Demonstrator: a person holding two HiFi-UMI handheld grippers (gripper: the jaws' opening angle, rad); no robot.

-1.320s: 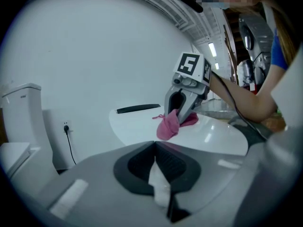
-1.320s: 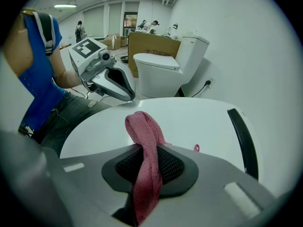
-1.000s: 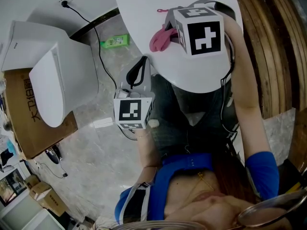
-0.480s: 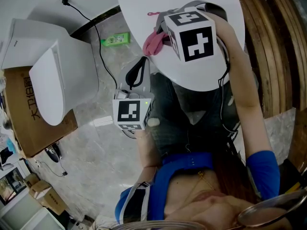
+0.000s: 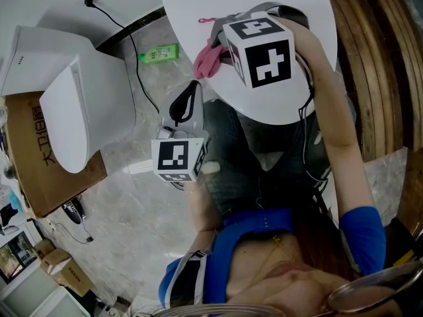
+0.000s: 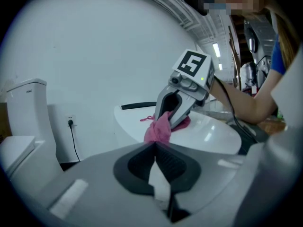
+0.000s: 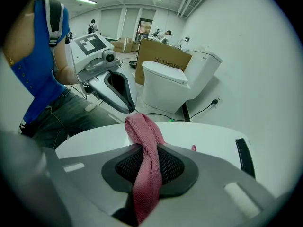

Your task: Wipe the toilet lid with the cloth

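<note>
- Right gripper (image 7: pixel 149 150), jaws clamped on pink terry cloth (image 7: pixel 142 126) over round white counter (image 7: pixel 203 136).
- Left gripper (image 6: pixel 155 148), jaws together, empty.
- White ceramic toilet (image 5: pixel 73 111) well apart, green bottle (image 5: pixel 158 56) on floor between.

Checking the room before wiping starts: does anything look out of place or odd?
A green bottle seems to lie on its side on the floor by the wall, between the toilet and the white table. Otherwise nothing stands out: the right gripper is shut on the pink cloth.
</note>
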